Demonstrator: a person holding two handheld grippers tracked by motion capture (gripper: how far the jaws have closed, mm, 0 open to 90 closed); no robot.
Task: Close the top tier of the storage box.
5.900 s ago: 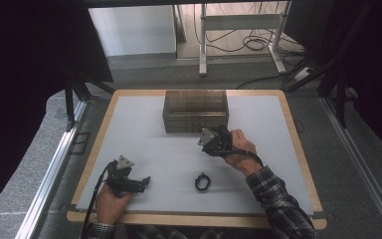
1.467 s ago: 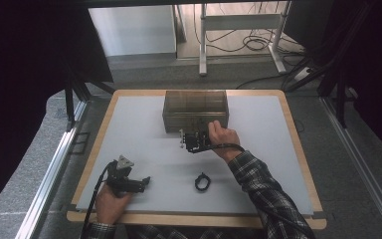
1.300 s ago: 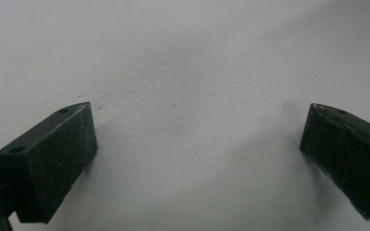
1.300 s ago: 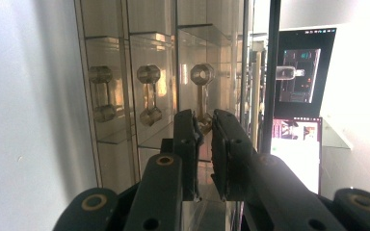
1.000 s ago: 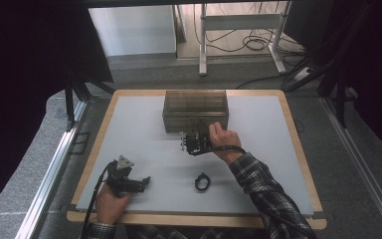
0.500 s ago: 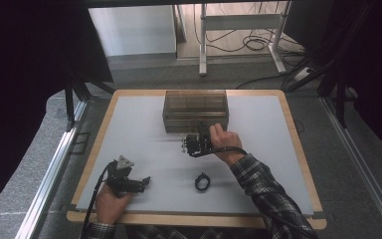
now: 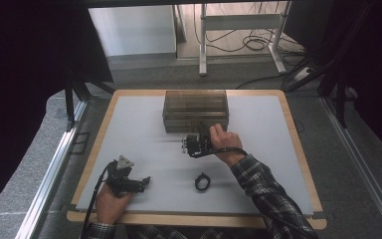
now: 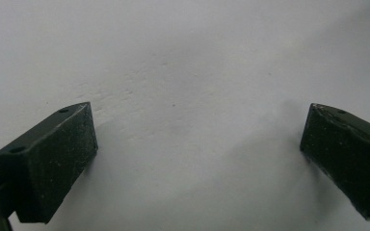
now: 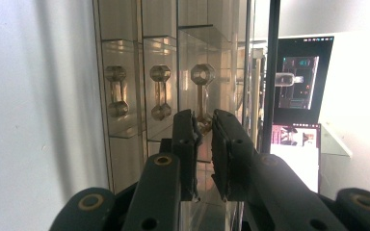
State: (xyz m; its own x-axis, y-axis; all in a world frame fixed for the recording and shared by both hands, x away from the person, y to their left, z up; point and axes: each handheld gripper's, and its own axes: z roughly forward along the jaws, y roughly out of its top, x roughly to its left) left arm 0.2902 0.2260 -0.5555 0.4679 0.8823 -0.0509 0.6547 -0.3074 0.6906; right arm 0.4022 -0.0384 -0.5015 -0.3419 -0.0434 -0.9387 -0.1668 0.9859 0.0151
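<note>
**Once Brought to the Cabinet, Jaws Are Eased at a Drawer Handle**

Since the earliest high view, the right gripper has been carried from open table to the front face of the smoked drawer cabinet, where it has been kept for the last second or so. Its jaws have just been opened a little, though only a narrow slot is left between them. In the right gripper view, the near end of one drawer handle is seen in or just beyond that slot, with the rest of the handle running off toward 12 o'clock from the jaw tips. Whether the pads are pressed on it cannot be told. No drawer is seen pulled out, so the slight opening is judged either a loosened hold or a grip being reset. The drawer itself is judged not yet opened.

The cabinet is stood at 12 o'clock on the white table, and the right gripper is held at 6 o'clock of it, against its front. A small black ring is left lying at 6 o'clock of that gripper, well apart from it. The left gripper is rested at 7 o'clock of the table, its jaws spread wide over bare surface with nothing between them.
</note>
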